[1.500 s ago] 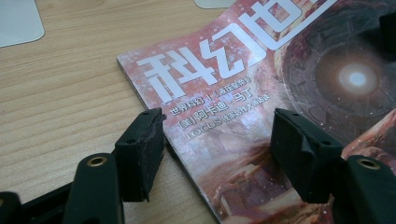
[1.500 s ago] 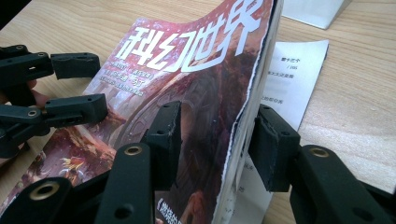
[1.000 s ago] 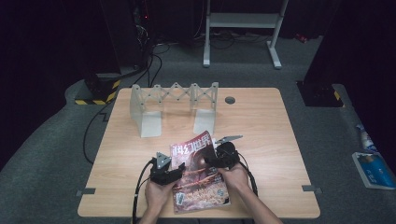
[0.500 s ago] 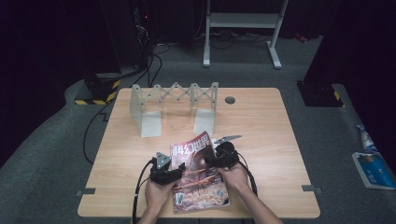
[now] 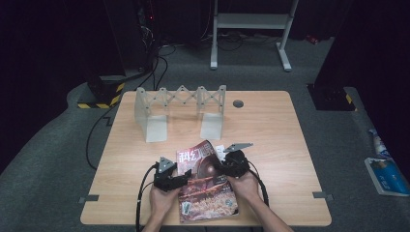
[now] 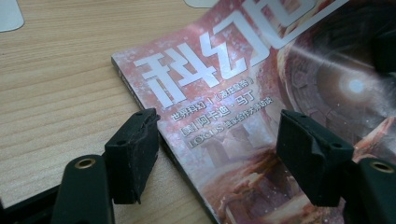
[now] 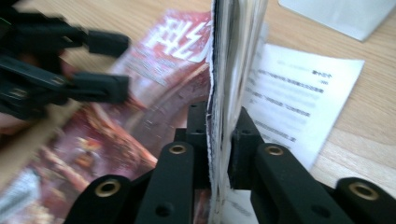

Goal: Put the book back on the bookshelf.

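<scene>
A magazine [image 5: 207, 186] with a red cover and white lettering lies near the table's front edge. My left gripper [image 5: 185, 180] is open at its left edge. In the left gripper view [image 6: 222, 158] one jaw rests on the table beside the spine and the other hovers over the cover [image 6: 224, 88]. My right gripper [image 5: 221, 166] is shut on the magazine's right edge. The right gripper view [image 7: 219, 140] shows the pinched pages [image 7: 231, 56] standing upright between the jaws. There the cover [image 7: 159, 79] falls away to the left, toward the left gripper [image 7: 84, 65].
A white printed sheet [image 7: 294, 93] lies on the table under the magazine's right side. A white accordion rack [image 5: 181, 104] stands at the table's back, with a round grommet [image 5: 238, 103] to its right. A blue packet [image 5: 387, 175] lies on the floor at right.
</scene>
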`<move>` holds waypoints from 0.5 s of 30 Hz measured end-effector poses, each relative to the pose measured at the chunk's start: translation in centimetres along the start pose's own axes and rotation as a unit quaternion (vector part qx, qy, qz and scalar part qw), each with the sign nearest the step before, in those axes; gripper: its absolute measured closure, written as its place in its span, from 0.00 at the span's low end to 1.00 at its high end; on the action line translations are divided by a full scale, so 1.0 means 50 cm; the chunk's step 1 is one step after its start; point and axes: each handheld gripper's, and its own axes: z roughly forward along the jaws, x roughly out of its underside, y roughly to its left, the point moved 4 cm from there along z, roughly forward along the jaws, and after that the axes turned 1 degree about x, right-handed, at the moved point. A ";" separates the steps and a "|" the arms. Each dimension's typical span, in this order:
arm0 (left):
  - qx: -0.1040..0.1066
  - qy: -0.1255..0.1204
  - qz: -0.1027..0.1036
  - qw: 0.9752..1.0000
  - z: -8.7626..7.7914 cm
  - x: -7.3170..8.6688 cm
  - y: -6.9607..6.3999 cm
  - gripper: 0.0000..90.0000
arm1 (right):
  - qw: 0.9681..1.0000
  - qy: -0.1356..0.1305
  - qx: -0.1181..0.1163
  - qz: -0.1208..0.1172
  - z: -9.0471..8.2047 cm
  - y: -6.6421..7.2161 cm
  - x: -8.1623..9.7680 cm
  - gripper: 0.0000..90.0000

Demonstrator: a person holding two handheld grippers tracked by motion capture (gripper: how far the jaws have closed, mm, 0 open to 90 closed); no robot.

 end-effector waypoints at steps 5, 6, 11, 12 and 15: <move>0.015 0.001 -0.005 1.000 -0.001 0.000 0.001 0.30 | 1.000 -0.017 -0.012 -0.003 -0.012 0.006 -0.004 0.93; 0.017 0.001 -0.010 1.000 -0.001 0.000 0.001 0.29 | 1.000 -0.019 -0.014 -0.002 -0.013 0.006 -0.004 0.94; 0.031 0.001 -0.010 0.999 -0.002 0.000 0.003 0.25 | 0.999 -0.029 -0.023 0.000 -0.023 0.008 -0.004 0.94; 0.035 0.001 -0.010 0.999 -0.001 0.000 0.002 0.25 | 0.999 -0.033 -0.022 -0.002 -0.026 0.009 -0.004 0.94; 0.044 0.000 -0.013 0.999 -0.001 0.000 0.000 0.22 | 0.999 -0.041 -0.025 -0.004 -0.034 0.013 -0.004 0.94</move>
